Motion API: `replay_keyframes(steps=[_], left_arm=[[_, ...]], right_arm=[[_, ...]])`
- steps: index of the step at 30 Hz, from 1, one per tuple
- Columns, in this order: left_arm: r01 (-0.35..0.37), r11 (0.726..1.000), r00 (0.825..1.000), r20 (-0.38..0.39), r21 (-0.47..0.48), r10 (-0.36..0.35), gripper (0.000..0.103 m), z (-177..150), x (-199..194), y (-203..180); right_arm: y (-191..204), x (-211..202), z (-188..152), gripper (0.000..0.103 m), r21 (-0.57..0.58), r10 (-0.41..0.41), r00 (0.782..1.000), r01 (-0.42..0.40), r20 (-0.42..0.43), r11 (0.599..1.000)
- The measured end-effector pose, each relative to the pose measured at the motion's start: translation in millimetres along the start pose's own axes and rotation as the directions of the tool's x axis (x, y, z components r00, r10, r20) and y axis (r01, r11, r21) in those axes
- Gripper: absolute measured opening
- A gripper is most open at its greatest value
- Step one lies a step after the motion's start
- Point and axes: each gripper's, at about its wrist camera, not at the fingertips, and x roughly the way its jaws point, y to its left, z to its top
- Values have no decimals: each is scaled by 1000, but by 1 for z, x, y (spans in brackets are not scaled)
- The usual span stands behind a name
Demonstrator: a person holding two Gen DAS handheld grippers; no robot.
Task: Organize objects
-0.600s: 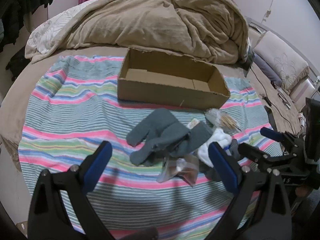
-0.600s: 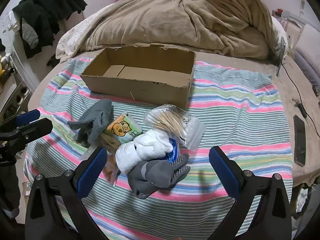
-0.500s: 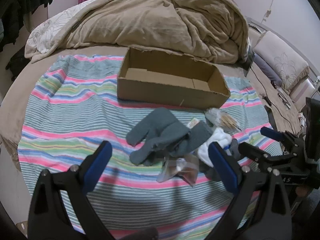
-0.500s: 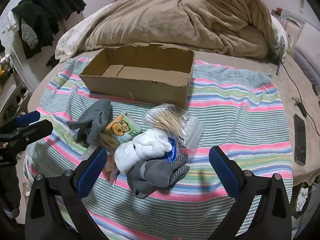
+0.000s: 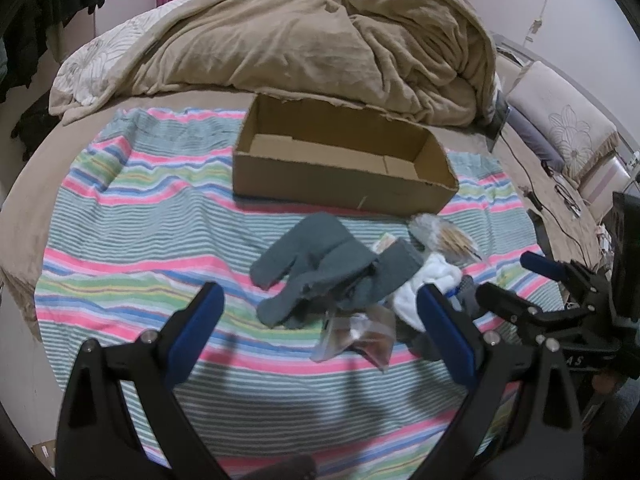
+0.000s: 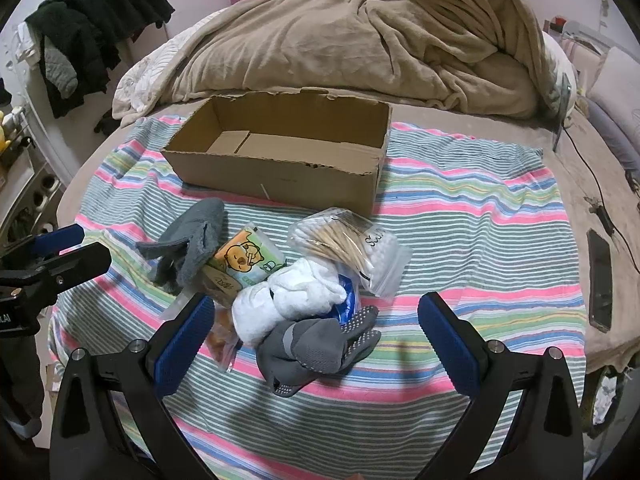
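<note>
Left tool (image 5: 320, 316) and right tool (image 6: 312, 328), both spread wide and empty, hang above a pile of grey socks (image 6: 320, 344), white cloth (image 6: 292, 296) and bagged cotton swabs (image 6: 344, 240) on the striped sheet (image 6: 460, 208), near the cardboard box (image 6: 280, 152).

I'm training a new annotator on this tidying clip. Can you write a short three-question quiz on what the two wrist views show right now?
1. True or false: the cardboard box already holds some of the items.
2. Which item lies nearest the right hand-held gripper? A) the bag of cotton swabs B) the grey grip-dot sock C) the tissue pack
3. Fill in: the pile lies on a ______ cloth spread over the bed.

Key:
1. False; the box is empty.
2. B; it lies between the open jaws, untouched. The left hand-held gripper is open too, over the dark grey socks.
3. Striped.
</note>
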Motion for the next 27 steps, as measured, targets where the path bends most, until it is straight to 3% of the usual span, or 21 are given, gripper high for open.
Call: replay_keyframes(steps=[27], left_arm=[[-2, 1000, 1000, -5, -2, 2, 98, 0, 1, 1]], right_arm=[[4, 0, -1, 103, -5, 3, 1000, -3, -1, 1000]])
